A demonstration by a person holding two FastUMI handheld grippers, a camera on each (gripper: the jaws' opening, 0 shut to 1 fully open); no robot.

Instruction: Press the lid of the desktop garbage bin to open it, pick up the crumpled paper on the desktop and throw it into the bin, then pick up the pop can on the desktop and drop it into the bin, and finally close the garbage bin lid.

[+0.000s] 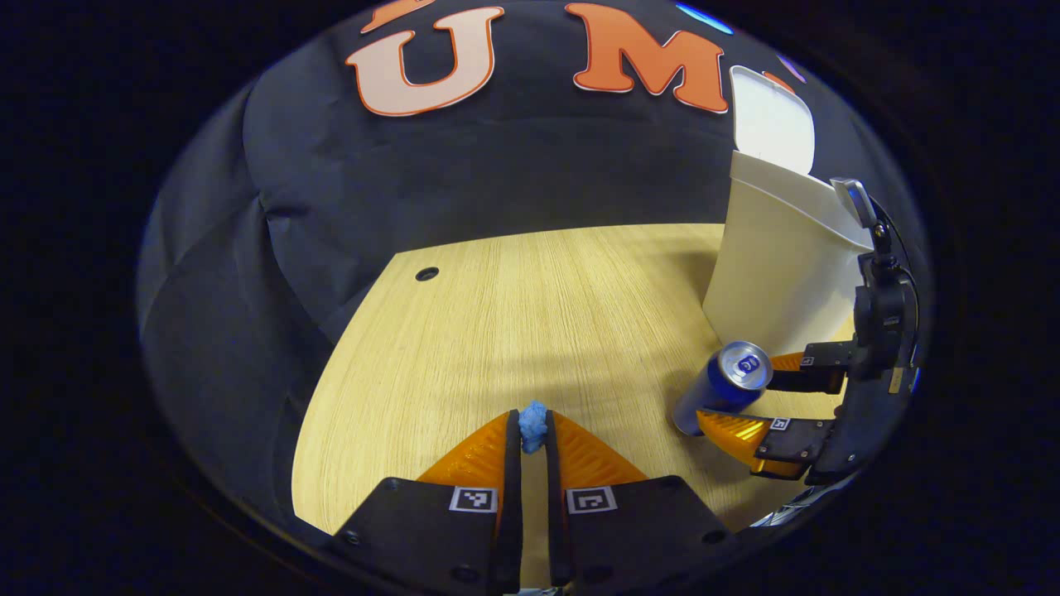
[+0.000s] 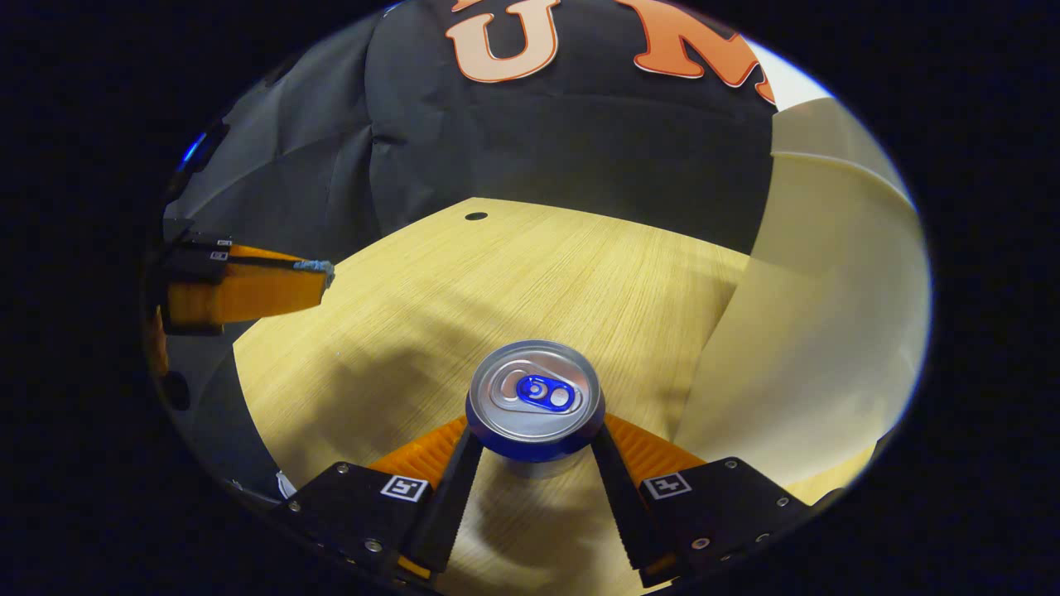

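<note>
Pop can (image 2: 535,400) clamped in my right hand-held gripper (image 2: 534,443), tilted above the table (image 1: 513,314) just beside the white garbage bin (image 1: 778,257), lid (image 1: 774,116) up, my left hand-held gripper (image 1: 532,434) pinching blue crumpled paper (image 1: 532,424).

One pop can (image 2: 535,401), one crumpled paper (image 1: 532,425), one bin (image 1: 778,257), two claws (image 1: 532,443)

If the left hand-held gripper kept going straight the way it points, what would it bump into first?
Probably the wooden table. The left hand-held gripper, pinching the crumpled paper, points down across bare tabletop toward the booth's black cloth wall. The bin and pop can sit off to its right, though depth is unclear.
</note>
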